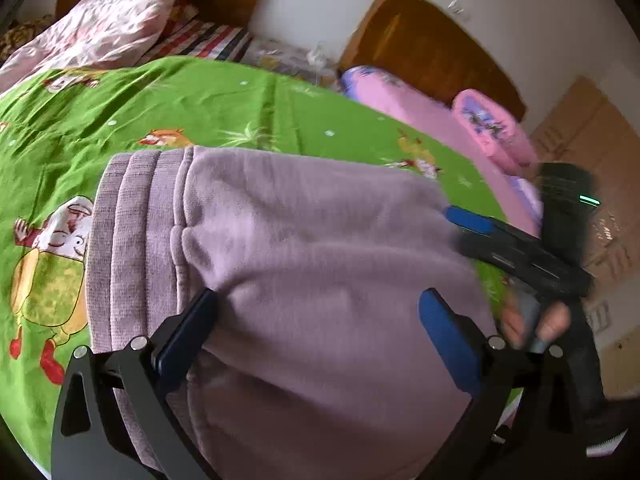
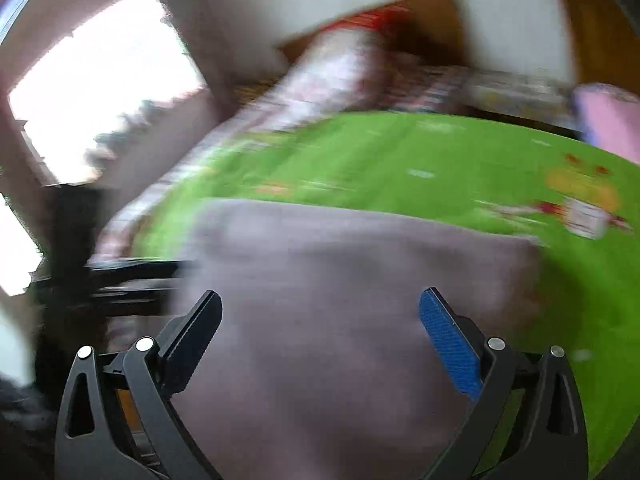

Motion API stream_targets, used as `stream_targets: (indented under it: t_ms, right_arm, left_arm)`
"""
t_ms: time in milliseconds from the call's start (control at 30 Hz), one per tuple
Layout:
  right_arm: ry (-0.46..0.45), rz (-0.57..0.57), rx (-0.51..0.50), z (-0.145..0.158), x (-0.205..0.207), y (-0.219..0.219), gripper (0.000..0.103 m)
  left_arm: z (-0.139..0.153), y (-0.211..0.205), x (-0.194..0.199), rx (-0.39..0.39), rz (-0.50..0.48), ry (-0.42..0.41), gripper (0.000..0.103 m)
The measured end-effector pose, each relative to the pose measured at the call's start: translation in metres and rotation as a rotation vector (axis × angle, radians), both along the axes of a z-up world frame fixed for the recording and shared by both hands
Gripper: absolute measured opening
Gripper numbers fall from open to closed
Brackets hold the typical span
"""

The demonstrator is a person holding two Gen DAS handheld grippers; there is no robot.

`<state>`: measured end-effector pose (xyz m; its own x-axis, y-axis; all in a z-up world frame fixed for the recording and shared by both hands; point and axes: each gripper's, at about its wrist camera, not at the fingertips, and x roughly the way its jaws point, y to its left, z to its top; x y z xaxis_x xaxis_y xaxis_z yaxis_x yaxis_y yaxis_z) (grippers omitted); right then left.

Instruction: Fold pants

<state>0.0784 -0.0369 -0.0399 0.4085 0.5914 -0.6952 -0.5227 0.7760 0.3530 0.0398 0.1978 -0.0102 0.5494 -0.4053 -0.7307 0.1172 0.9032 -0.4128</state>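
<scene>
The pants (image 1: pixel 304 264), mauve and fleecy, lie folded on the green cartoon-print bedsheet (image 1: pixel 200 96), with the ribbed waistband (image 1: pixel 132 240) at the left side of the pile. The left gripper (image 1: pixel 320 320) hangs over the near part of the pants, its fingers spread wide apart with nothing between them but the cloth below. The right gripper (image 2: pixel 320 320) also has its fingers wide apart above the pants (image 2: pixel 340 300); its view is badly blurred. In the left view the right gripper (image 1: pixel 520 248) shows at the right edge of the pile. Pink pillows (image 1: pixel 460 128) lie at the far right.
</scene>
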Motion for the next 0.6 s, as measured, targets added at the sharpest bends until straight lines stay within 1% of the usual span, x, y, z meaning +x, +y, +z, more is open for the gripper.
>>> stream_targets:
  t_ms: [33,67,100,133,200,267,300,333,367,400,433,467,500,567,600]
  right_arm:
    - [0.028,-0.033,0.023,-0.003,0.006,-0.008,0.096]
    - [0.054,-0.060,0.071,-0.004,0.009,-0.016,0.096]
    - [0.075,-0.073,0.141,-0.001,0.010,-0.024,0.096]
    - [0.079,-0.070,0.188,0.003,0.010,-0.027,0.096]
    - [0.059,-0.037,0.245,0.015,0.008,-0.023,0.096]
    - [0.082,0.021,0.305,0.019,0.007,-0.015,0.096]
    - [0.101,0.071,0.328,0.018,0.007,-0.006,0.096]
    - [0.107,0.096,0.316,0.016,0.009,0.001,0.096]
    - [0.112,0.121,0.255,0.009,0.010,0.012,0.096]
    - [0.109,0.112,0.213,0.004,0.012,0.017,0.097]
    - [0.115,0.073,0.181,-0.004,0.018,0.016,0.097]
    - [0.132,0.037,0.181,-0.009,0.023,0.011,0.097]
    - [0.149,-0.022,0.214,-0.011,0.030,0.000,0.095]
    - [0.134,-0.105,0.214,-0.003,0.030,-0.010,0.096]
    - [0.127,-0.121,0.231,0.006,0.028,-0.014,0.096]
  left_arm:
    - [-0.001,0.004,-0.003,-0.023,-0.002,0.003,0.100]
    - [-0.001,0.008,-0.006,-0.044,-0.004,0.003,0.100]
    - [-0.001,0.011,-0.007,-0.056,-0.007,0.001,0.100]
    - [-0.002,0.014,-0.008,-0.073,-0.011,-0.006,0.100]
    - [-0.005,0.013,-0.007,-0.082,-0.014,-0.011,0.100]
    - [-0.005,0.013,-0.006,-0.076,-0.013,-0.012,0.100]
    - [-0.005,0.013,-0.006,-0.073,-0.014,-0.013,0.100]
    - [-0.004,0.012,-0.006,-0.072,-0.015,-0.014,0.100]
    - [-0.005,0.012,-0.006,-0.073,-0.018,-0.017,0.100]
    - [-0.005,0.013,-0.007,-0.076,-0.021,-0.020,0.100]
    - [-0.005,0.014,-0.008,-0.083,-0.025,-0.026,0.100]
    - [-0.006,0.015,-0.009,-0.088,-0.029,-0.031,0.100]
    - [-0.006,0.016,-0.010,-0.095,-0.032,-0.037,0.100]
    - [-0.007,0.018,-0.011,-0.102,-0.039,-0.047,0.100]
    - [-0.008,0.018,-0.012,-0.103,-0.040,-0.049,0.100]
